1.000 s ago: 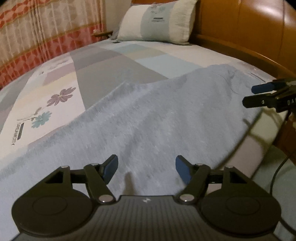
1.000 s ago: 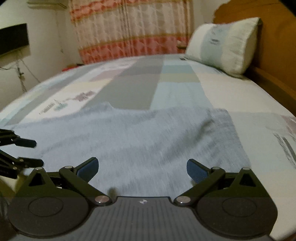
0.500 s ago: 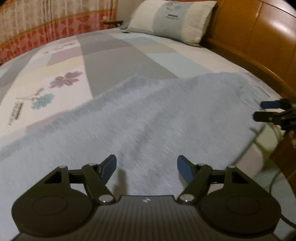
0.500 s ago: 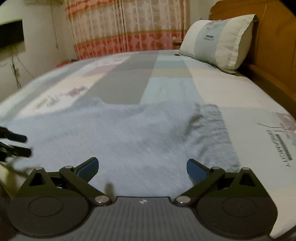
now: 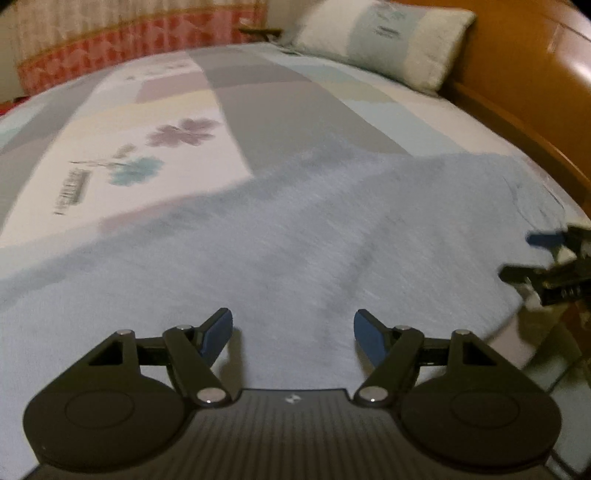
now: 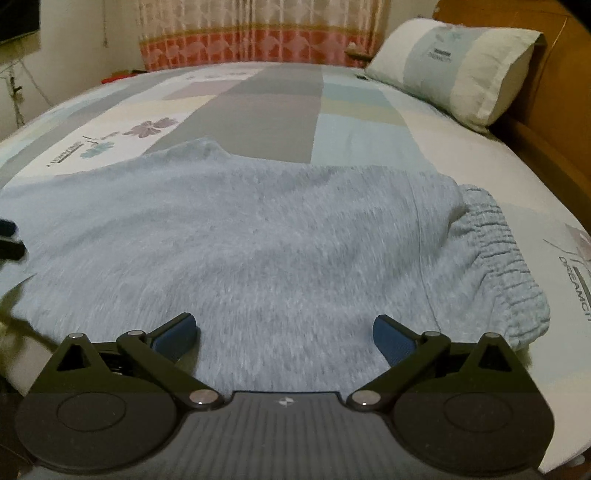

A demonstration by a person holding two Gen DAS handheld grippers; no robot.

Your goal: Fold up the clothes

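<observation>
- A pale blue-grey garment (image 6: 266, 236) lies spread across the near part of the bed (image 6: 273, 103), which wears a patchwork sheet of grey, cream and pale green blocks.
- In the right wrist view its far edge runs roughly across the bed, with a small hump at the far left, and its right end is bunched into a ribbed, gathered band (image 6: 495, 266) that sits near the bed's right edge.
- The right gripper (image 6: 284, 336) hangs over the garment's near edge with its jaws wide apart; the blue pads (image 6: 391, 338) have nothing between them but the cloth lying below.
- The left gripper (image 5: 293, 332) is likewise over the near part of the garment, jaws spread and gripping nothing.
- From the left wrist view the right gripper shows at the far right edge, just beside the garment's right end; it is blurred, so whether it touches the cloth is hard to say.
- A printed flower motif (image 5: 181, 133) and a line of lettering sit on the sheet to the left, beyond the garment.
- A pillow (image 6: 454, 66) in cream and pale green leans at the far right against a wooden headboard (image 5: 532, 74).
- A curtain (image 6: 258, 33) with a red patterned band hangs behind the far side of the bed.
</observation>
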